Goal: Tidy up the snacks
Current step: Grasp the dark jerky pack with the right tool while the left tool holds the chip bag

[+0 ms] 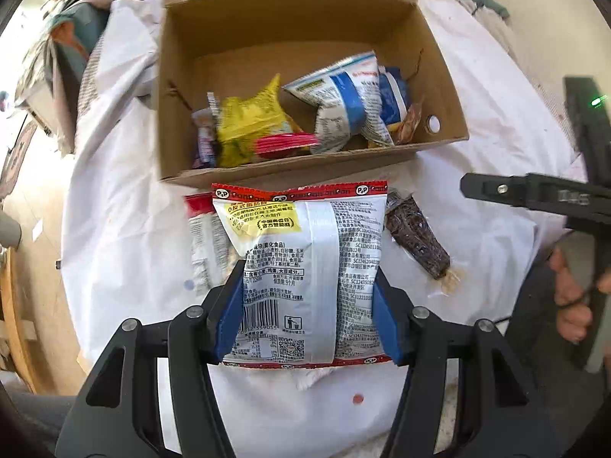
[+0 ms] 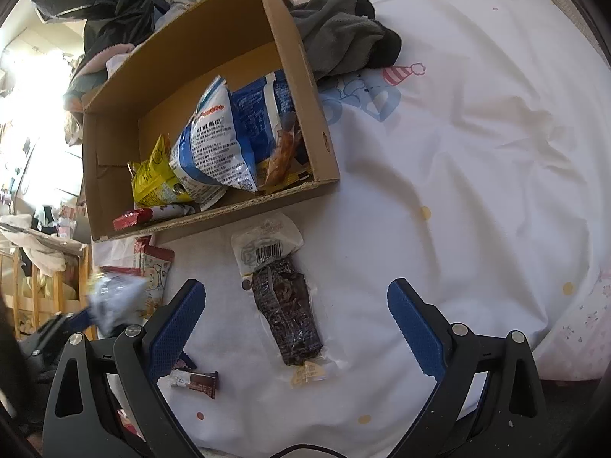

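You are working in bright daylight that is pouring in from the left, blowing out the window area (image 2: pixel 34 122) to pure white in the right wrist view. The white bedsheet (image 2: pixel 477 175) is reflecting evenly, with soft shadows lying in its folds. Fisheye bending is curving both frames toward dark corners. Motion blur is smearing the bag (image 2: pixel 114 297) at the left edge, while the cardboard box (image 1: pixel 439 87) is looking slightly soft.
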